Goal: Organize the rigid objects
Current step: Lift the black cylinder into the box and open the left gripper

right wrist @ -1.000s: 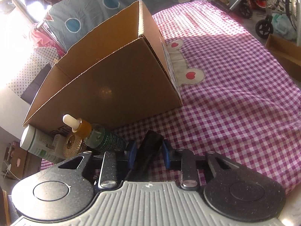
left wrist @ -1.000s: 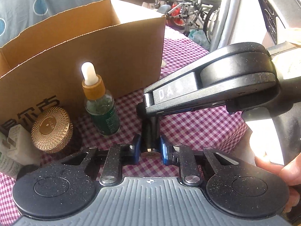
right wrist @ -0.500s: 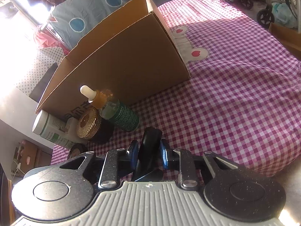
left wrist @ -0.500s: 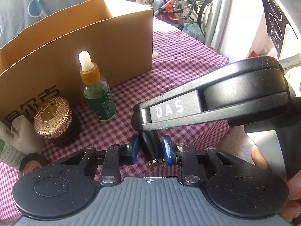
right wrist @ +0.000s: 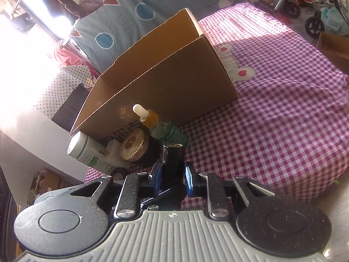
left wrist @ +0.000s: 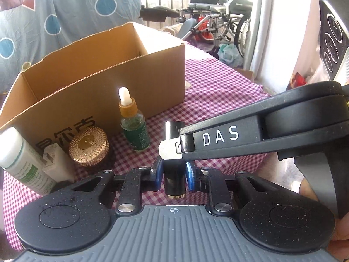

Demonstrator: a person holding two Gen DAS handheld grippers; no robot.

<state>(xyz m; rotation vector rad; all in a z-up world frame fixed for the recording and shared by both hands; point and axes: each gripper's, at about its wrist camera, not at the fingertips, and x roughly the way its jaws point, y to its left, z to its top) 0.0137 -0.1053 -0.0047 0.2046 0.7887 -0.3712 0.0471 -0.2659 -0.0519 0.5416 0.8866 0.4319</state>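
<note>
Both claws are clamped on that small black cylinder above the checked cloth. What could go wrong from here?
1. The small black cylindrical tube is held by the left claw and the right claw at once; if the hands move apart, it may twist or slip out.
2. The green glass dropper bottle stands upright close by, so a swing might topple it.
3. The open cardboard box has a tall front wall; a low carry could strike its rim.
</note>
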